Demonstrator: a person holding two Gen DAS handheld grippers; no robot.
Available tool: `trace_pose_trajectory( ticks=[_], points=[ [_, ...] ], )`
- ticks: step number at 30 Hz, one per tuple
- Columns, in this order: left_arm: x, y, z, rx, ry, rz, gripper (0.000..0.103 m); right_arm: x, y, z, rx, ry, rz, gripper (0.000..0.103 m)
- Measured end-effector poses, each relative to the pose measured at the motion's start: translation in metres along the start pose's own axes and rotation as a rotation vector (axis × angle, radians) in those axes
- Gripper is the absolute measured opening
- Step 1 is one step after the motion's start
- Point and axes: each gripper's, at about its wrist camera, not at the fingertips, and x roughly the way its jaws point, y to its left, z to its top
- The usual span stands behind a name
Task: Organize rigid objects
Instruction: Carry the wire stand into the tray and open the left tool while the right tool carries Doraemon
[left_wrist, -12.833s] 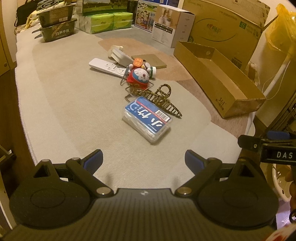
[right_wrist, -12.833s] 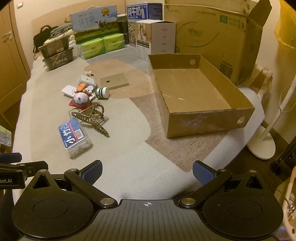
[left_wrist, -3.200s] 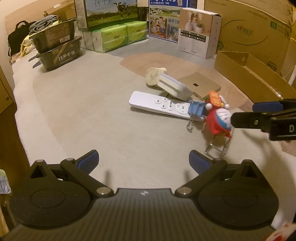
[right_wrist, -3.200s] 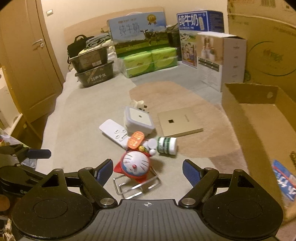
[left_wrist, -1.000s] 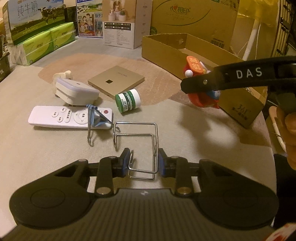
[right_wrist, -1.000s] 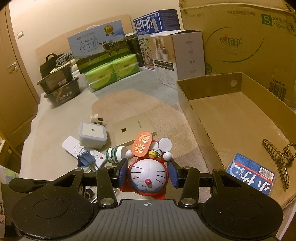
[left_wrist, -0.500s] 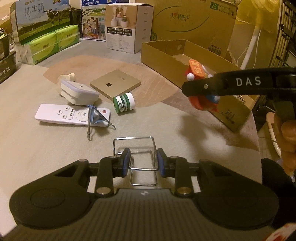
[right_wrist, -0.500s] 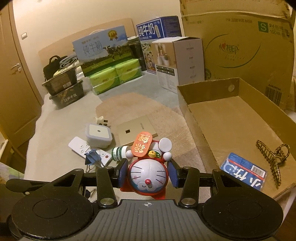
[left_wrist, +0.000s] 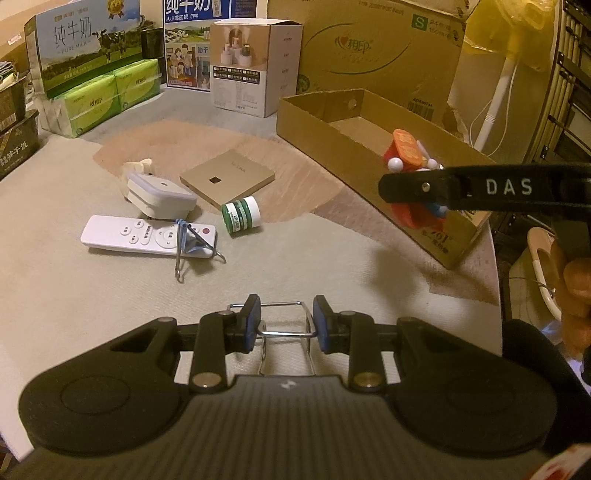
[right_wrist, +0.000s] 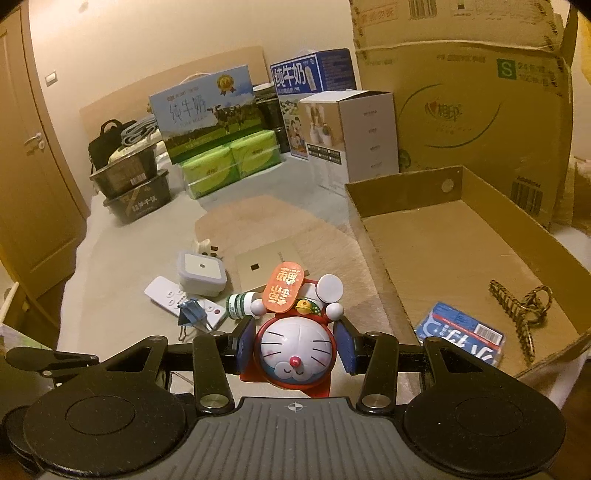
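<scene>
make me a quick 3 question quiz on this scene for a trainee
1. What does the left gripper hold?
2. True or false: the cat toy already lies in the cardboard box.
3. Which things are in the box? A) hair claw and blue packet B) remote and green jar C) gold tile and binder clip

Key
1. A wire rack, pinched between its fingers.
2. False: the right gripper holds it, short of the box.
3. A
</scene>
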Motion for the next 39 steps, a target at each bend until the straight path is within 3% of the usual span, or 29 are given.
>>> trace_pose_trajectory(
  ticks=[22, 39],
  points=[
    [-0.006, -0.028, 0.053, 0.025, -0.032, -0.025, 0.027, -0.029, -0.026, 0.011, 0.007, -0.041, -0.032, 0.046],
    [0.031, -0.080, 0.124, 0.105, -0.071, -0.107, 0.027, -0.035, -0.095, 0.039, 0.020, -0.046, -0.115, 0.046]
  ],
)
